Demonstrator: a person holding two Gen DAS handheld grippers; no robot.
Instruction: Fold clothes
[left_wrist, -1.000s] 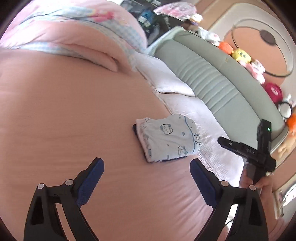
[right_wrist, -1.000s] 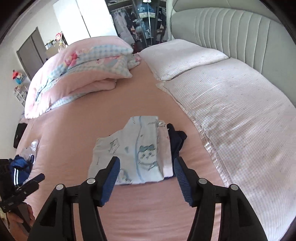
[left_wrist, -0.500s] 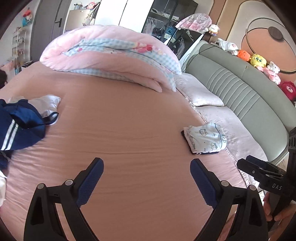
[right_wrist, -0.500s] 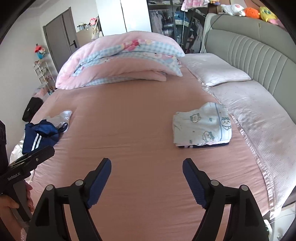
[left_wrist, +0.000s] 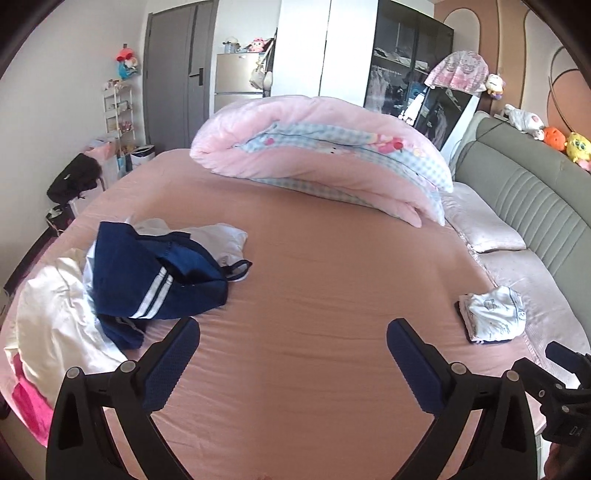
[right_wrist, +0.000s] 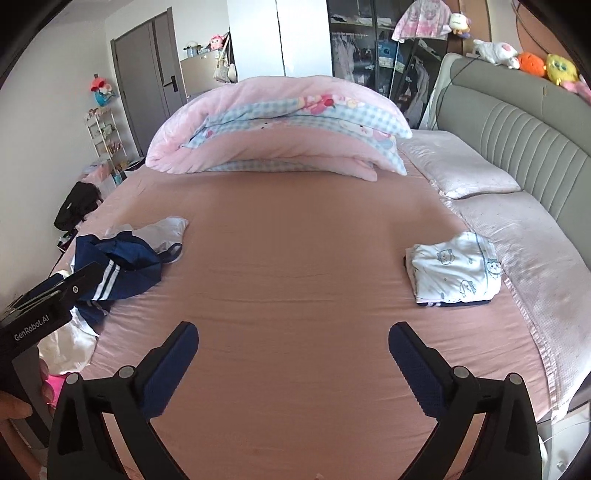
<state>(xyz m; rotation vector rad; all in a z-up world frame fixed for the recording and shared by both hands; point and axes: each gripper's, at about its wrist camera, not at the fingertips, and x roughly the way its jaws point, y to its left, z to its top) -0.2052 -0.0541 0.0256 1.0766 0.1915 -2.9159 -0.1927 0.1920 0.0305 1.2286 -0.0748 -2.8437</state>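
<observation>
A folded white garment with cartoon prints lies on a dark folded piece at the bed's right side, also in the left wrist view. A loose heap of clothes sits on the left: a navy garment with white stripes over white pieces. My left gripper is open over bare pink sheet, empty. My right gripper has its jaws opening wide, with nothing between them. Each gripper's body shows at the other view's edge.
A rolled pink and blue-checked duvet lies across the far end of the bed. Pale pillows line the grey padded headboard on the right. A pink cloth sits at the near left edge.
Both grippers pulled back and up from the folded stack, which now lies far right. The left view swung left onto the clothes heap. The right gripper's jaws widened.
</observation>
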